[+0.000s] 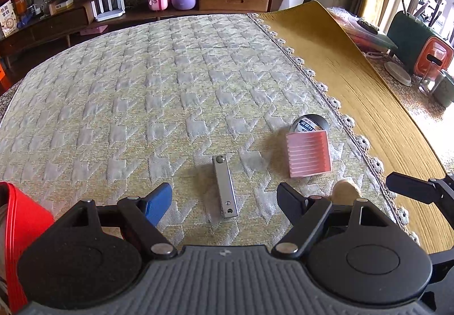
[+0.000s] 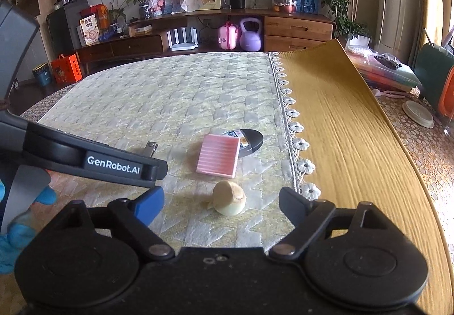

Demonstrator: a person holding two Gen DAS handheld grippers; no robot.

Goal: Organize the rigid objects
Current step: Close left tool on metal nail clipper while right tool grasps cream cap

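Observation:
A silver metal nail clipper [image 1: 225, 186] lies on the pale quilted cloth [image 1: 142, 88] between the fingers of my left gripper [image 1: 224, 201], which is open and empty. A pink ribbed box [image 1: 308, 153] lies to its right, leaning on a round black tin [image 1: 310, 122]. In the right wrist view the pink box [image 2: 218, 154] and the tin [image 2: 251, 140] lie ahead. A small beige rounded object [image 2: 229, 198] sits between the fingers of my right gripper [image 2: 221, 205], which is open and empty. The clipper's end [image 2: 150, 148] shows behind the left gripper's arm [image 2: 113, 166].
A red container [image 1: 20, 230] stands at the left edge of the left wrist view. A mustard mat [image 2: 354, 145] covers the table to the right. A white lid [image 2: 419, 113], an orange container [image 1: 432, 55] and stacked items stand at the far right. A sideboard [image 2: 298, 28] is beyond the table.

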